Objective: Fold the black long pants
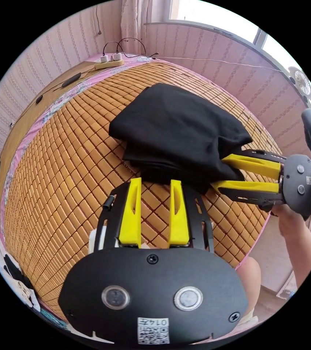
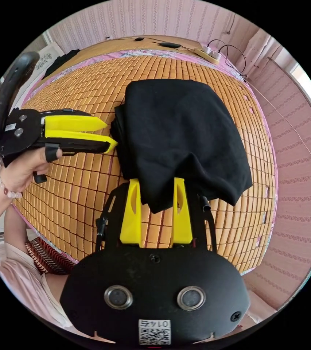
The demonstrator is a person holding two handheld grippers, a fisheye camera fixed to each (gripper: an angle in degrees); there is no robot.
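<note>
Left tongs [image 1: 155,182] hang unclenched just beside the black long pants [image 1: 177,131], a folded bundle on the bed's bamboo mat [image 1: 71,175]. Right tongs [image 2: 158,186], jaws apart, straddle a drooping corner — not pinching it. Soft and limp, the fabric seems best gripped at folded edges. No legible writing.

1. The pants [image 1: 173,127] are seen as plain black, with no pattern.
2. The mat [image 1: 71,171] beneath the pants is made up of small orange-brown tiles in a grid.
3. A pink floral border [image 1: 58,104] is seen around the mat.
4. The wall [image 1: 213,51] beyond the mat is covered in pale pink stripes.
5. Both the left gripper [image 1: 155,182] and the right gripper [image 2: 157,182] are coloured black, with yellow jaws.
6. A cream power strip [image 1: 108,64] lies beyond the mat.
</note>
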